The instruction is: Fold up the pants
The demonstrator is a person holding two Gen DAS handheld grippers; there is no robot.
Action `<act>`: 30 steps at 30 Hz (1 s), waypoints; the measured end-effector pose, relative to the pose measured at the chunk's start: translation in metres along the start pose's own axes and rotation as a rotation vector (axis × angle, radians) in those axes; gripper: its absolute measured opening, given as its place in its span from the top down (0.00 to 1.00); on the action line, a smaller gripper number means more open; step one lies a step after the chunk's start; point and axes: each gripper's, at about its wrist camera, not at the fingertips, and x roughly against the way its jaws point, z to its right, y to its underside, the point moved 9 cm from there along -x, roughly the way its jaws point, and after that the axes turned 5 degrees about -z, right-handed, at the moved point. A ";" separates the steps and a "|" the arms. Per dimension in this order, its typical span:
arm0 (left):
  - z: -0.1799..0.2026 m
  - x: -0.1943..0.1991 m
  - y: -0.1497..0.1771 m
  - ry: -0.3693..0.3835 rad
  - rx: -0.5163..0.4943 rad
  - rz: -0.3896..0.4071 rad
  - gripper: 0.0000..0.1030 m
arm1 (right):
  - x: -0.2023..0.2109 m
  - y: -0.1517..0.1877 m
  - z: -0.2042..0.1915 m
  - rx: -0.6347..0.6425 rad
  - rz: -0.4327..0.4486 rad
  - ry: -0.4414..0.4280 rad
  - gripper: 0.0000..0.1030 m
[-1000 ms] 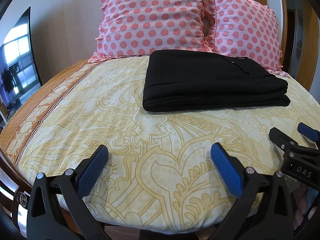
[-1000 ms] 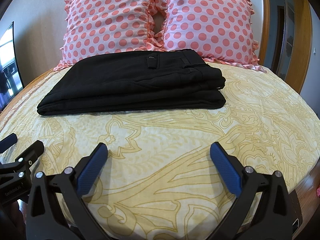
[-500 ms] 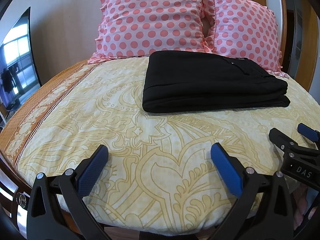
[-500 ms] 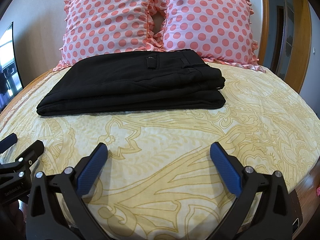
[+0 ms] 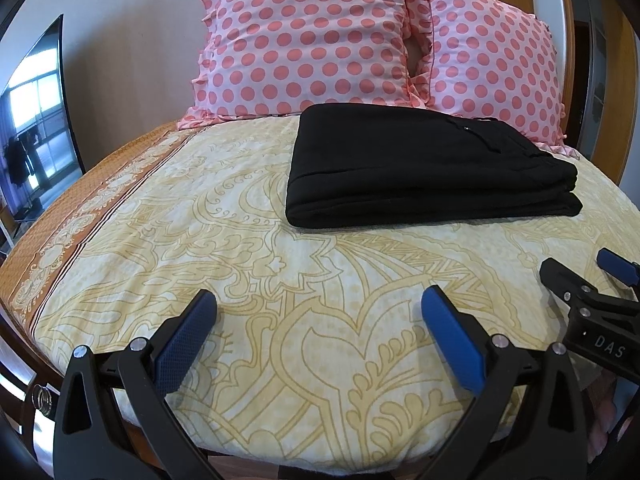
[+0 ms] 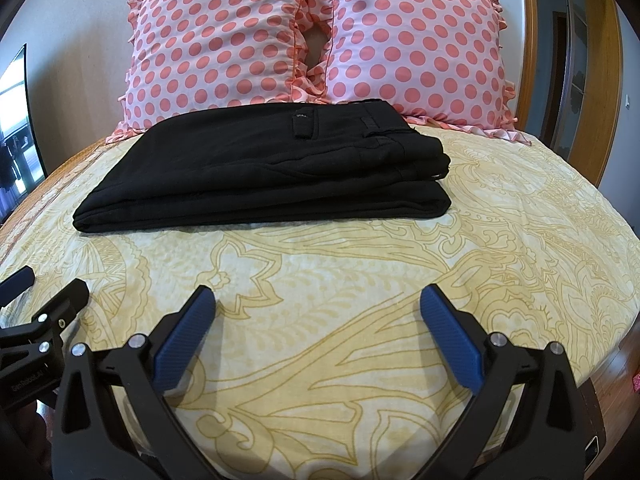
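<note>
folded pants (image 6: pixel 264 176), well beyond open right tool (image 6: pixel 318 320)

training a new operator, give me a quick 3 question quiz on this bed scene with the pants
1. True or false: the black pants lie folded on the yellow bedspread.
2. How many polka-dot pillows stand behind the pants? A) one B) two C) three
3. Fill in: the jaws of the left gripper and the right gripper are both ____ and hold nothing.

Key: 1 true; 2 B; 3 open
</note>
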 end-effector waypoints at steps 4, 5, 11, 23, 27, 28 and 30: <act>0.000 0.000 0.000 -0.001 0.000 0.003 0.01 | 0.000 0.000 0.000 0.000 0.000 0.000 0.02; 0.001 0.000 -0.001 -0.001 0.000 0.002 0.01 | 0.000 0.000 0.000 0.000 0.000 0.000 0.02; 0.000 0.000 0.000 -0.001 0.001 0.002 0.01 | 0.000 0.000 0.000 0.000 0.000 0.001 0.02; 0.001 0.000 0.000 -0.002 0.002 0.002 0.01 | 0.000 0.000 0.000 -0.001 0.000 0.001 0.02; 0.001 0.000 0.000 -0.003 0.002 0.002 0.01 | 0.000 0.000 0.000 -0.001 0.000 0.001 0.02; 0.002 0.000 -0.001 -0.002 0.002 0.002 0.01 | 0.000 0.000 0.000 -0.001 0.000 0.001 0.02; 0.002 0.001 0.000 -0.004 0.004 0.003 0.01 | 0.000 0.000 0.000 -0.001 0.000 0.002 0.02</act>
